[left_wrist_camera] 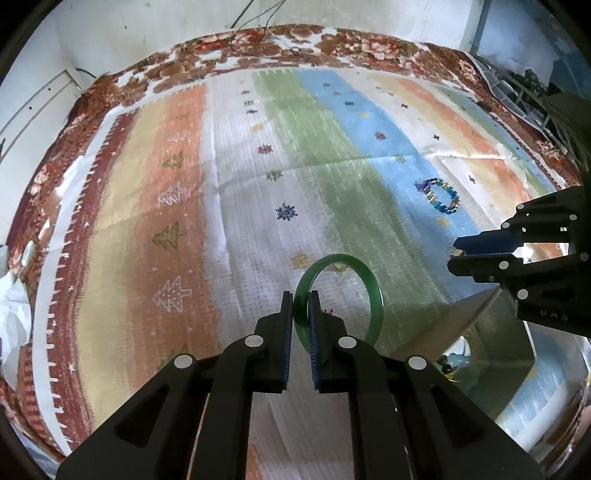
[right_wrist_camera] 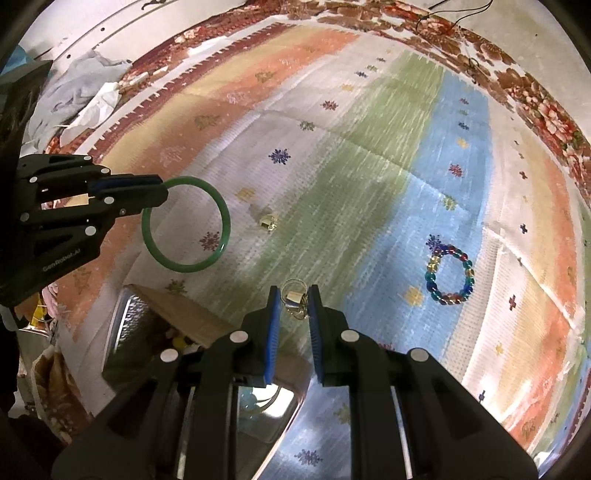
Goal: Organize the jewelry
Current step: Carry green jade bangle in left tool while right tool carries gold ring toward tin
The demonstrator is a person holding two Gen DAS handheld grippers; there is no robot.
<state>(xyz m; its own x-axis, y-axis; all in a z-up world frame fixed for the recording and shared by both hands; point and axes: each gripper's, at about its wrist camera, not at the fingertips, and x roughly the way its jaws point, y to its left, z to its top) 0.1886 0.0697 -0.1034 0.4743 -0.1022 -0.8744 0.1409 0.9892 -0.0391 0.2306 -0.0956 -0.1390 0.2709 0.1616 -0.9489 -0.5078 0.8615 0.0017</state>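
Note:
My left gripper is shut on a green bangle and holds it above the striped cloth; it also shows in the right wrist view. My right gripper is shut on a small bundle of gold rings, above a jewelry box with a mirrored lid. In the left wrist view the right gripper sits at the right, over the box. A multicoloured bead bracelet lies on the blue stripe, also in the left wrist view. A small gold piece lies on the cloth.
A striped cloth covers a floral blanket. Crumpled white and grey cloth lies at the far left edge. Black cables run along the wall.

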